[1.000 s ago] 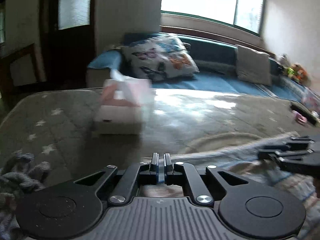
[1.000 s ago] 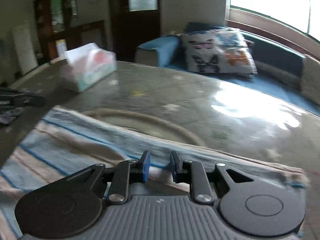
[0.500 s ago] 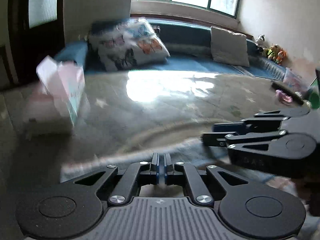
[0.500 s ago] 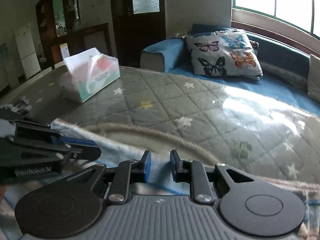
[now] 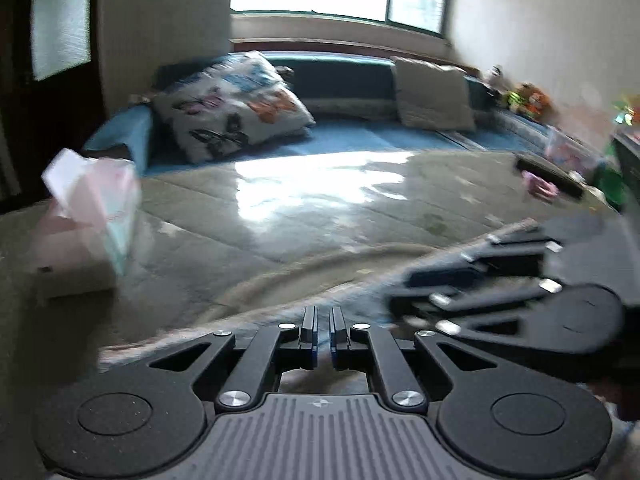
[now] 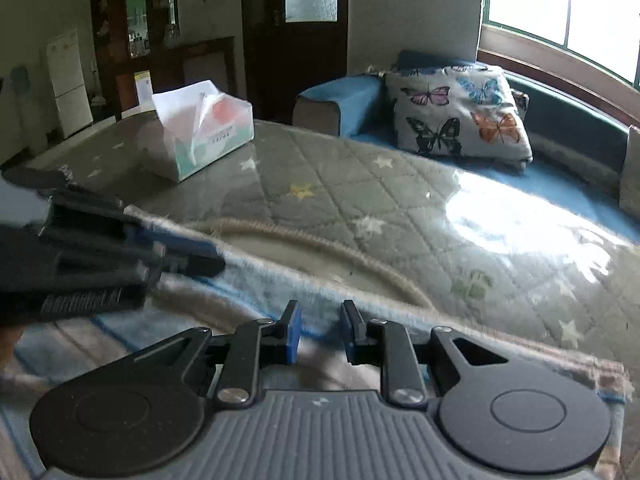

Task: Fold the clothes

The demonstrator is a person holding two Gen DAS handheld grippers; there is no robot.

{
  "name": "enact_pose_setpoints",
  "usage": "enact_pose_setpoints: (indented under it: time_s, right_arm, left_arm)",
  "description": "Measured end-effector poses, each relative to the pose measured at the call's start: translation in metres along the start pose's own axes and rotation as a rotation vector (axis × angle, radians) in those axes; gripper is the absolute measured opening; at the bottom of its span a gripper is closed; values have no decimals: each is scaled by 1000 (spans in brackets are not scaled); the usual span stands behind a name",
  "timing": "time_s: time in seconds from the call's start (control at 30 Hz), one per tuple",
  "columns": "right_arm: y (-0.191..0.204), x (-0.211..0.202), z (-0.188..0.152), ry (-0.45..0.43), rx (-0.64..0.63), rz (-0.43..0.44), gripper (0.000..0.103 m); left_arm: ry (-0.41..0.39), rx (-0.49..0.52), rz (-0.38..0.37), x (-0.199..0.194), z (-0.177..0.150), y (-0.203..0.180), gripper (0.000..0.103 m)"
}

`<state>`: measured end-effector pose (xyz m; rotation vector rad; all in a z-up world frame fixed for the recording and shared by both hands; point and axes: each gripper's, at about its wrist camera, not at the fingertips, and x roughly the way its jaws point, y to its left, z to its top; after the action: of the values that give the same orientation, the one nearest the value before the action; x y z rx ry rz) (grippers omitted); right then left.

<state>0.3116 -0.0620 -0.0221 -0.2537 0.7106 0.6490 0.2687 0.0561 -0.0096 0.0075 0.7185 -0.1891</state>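
A fluffy cloth [image 6: 280,280] with blue and beige stripes lies on the grey star-quilted table top [image 6: 360,184]. In the right wrist view my right gripper [image 6: 318,336] is shut on a thick fold of it at the near edge. My left gripper [image 6: 216,258] reaches in from the left and pinches the cloth's far edge. From the left wrist camera, the left gripper [image 5: 323,332] has its jaws almost together over the cloth [image 5: 248,320]. The right gripper [image 5: 400,292] is blurred and close on the right.
A tissue box [image 6: 204,140] stands at the table's far left. Behind the table runs a blue sofa with a butterfly pillow [image 6: 456,116]. A rope-edged round mat [image 6: 320,244] lies just beyond the cloth. Small pink and dark items [image 5: 540,188] sit at the far right.
My left gripper has swung right with the cloth's edge and now sits close beside the right gripper. The crumpled grey cloth at the left has left view. The right gripper has hardly moved.
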Motion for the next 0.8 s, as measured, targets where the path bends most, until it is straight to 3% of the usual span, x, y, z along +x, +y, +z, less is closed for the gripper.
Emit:
enact_pose_setpoints:
  time_s: [0.17,0.53,0.8]
  right_arm:
    - [-4,10,9,-11,2,-29,20]
    - [-2,-7,-4,27,-26,6,20]
    - [-8,8,8,-6,16,-16,20]
  left_arm:
    - [11,6,-6,14,0,-2,7]
    - [-13,-24,36,18,2,8,6]
    - [0,19,-61,-3,-6,-3,6]
